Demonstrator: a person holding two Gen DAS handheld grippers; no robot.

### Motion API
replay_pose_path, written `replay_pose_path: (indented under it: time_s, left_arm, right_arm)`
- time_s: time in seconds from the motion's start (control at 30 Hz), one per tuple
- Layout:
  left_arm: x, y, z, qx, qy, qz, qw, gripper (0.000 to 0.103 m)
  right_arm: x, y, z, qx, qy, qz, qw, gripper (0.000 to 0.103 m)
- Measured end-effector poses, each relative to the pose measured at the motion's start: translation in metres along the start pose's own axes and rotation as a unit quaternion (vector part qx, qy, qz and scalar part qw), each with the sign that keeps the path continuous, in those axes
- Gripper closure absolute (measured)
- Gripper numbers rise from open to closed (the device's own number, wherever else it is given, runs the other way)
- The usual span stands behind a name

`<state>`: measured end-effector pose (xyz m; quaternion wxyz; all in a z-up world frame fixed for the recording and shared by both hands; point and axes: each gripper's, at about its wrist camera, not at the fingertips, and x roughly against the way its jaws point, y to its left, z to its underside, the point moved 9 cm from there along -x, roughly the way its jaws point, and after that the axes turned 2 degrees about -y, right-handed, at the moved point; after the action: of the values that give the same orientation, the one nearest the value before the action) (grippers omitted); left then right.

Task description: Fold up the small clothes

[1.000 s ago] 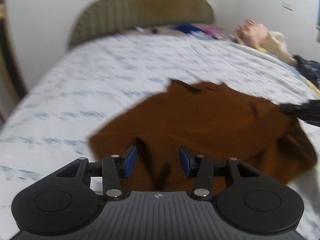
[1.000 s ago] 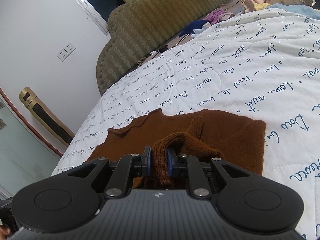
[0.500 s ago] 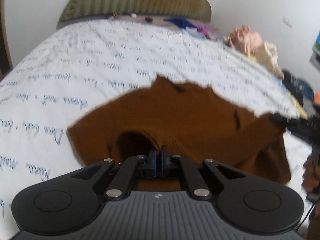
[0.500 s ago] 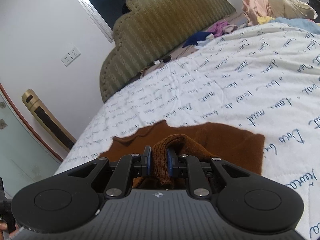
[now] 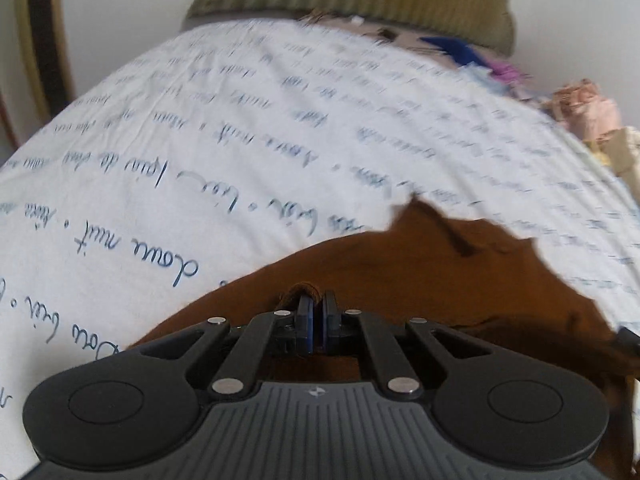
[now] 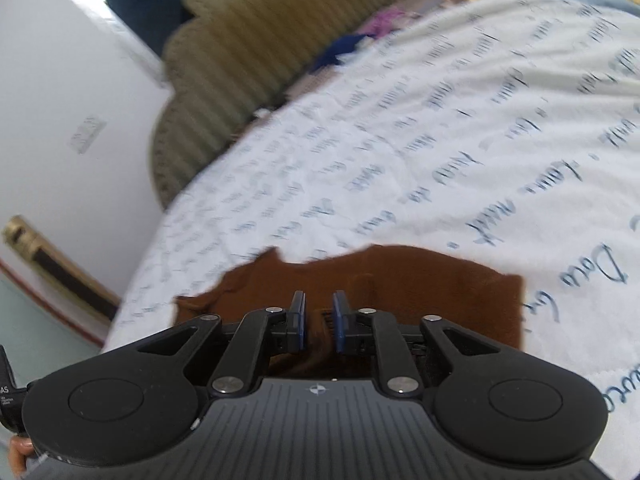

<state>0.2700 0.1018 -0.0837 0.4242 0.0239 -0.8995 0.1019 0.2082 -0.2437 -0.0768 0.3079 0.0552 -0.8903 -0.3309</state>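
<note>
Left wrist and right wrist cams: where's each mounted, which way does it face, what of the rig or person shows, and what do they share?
Left wrist: on the left gripper, looking down its shut fingers at the brown garment pinched between them; no hand visible.
Right wrist: on the right gripper, facing the garment's folded bulk in its narrow jaws; a fingertip shows at lower left.
Shared: the garment, script-printed bedspread, olive headboard, far clothes pile.

left gripper (image 5: 316, 322): your black linkage arms carry round silver screws, blue pads on the fingertips (image 5: 306, 320), two round black discs either side of a ribbed grey housing with a small white emblem | right gripper (image 6: 318, 322): same build, blue pads (image 6: 340, 320), white lettering on a black part at its near-left edge
</note>
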Motion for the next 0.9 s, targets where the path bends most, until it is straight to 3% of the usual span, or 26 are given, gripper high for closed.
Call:
replay_pose_path:
  time_s: [0.1, 0.27, 0.33, 0.47, 0.5, 0.57, 0.63, 0.7, 0.8, 0.9]
  left_arm:
    - [0.004, 0.001, 0.002, -0.002, -0.012, -0.002, 0.9999, 0.096]
    - [0.031, -0.001, -0.012, -0.041, -0.074, -0.057, 0.9948, 0.095]
    - [0.042, -0.002, -0.016, -0.048, -0.088, -0.069, 0.9926, 0.094]
    - [0.051, -0.017, -0.007, -0.062, -0.073, -0.032, 0.9949, 0.083]
    - [0.049, -0.021, -0.001, -0.071, -0.065, -0.028, 0.995, 0.076]
    - [0.043, -0.028, 0.009, -0.095, -0.054, -0.026, 0.9937, 0.072]
    - [0.037, -0.029, 0.019, -0.115, -0.045, -0.044, 0.9914, 0.072]
    - [0.034, -0.026, 0.028, -0.124, -0.04, -0.056, 0.9899, 0.072]
    - [0.03, -0.023, 0.035, -0.124, -0.036, -0.057, 0.99, 0.072]
    - [0.028, -0.022, 0.038, -0.118, -0.038, -0.062, 0.9902, 0.072]
  right_arm:
    - [0.016, 0.004, -0.001, 0.028, -0.029, 0.0, 0.999, 0.081]
    - [0.045, 0.036, -0.006, 0.13, -0.076, -0.008, 0.989, 0.057]
    - [0.035, 0.056, 0.006, 0.173, -0.027, -0.046, 0.983, 0.048]
    - [0.001, 0.078, 0.048, 0.199, 0.1, -0.116, 0.968, 0.045]
    - [-0.007, 0.076, 0.053, 0.21, 0.109, -0.105, 0.966, 0.045]
    - [-0.023, 0.066, 0.05, 0.227, 0.097, -0.048, 0.968, 0.047]
    - [-0.028, 0.048, 0.028, 0.212, 0.049, 0.018, 0.976, 0.047]
    - [-0.019, 0.035, 0.007, 0.181, 0.007, 0.055, 0.982, 0.042]
    - [0.006, 0.04, -0.001, 0.199, -0.03, 0.054, 0.978, 0.03]
    - [0.019, 0.057, 0.015, 0.247, -0.017, 0.03, 0.968, 0.021]
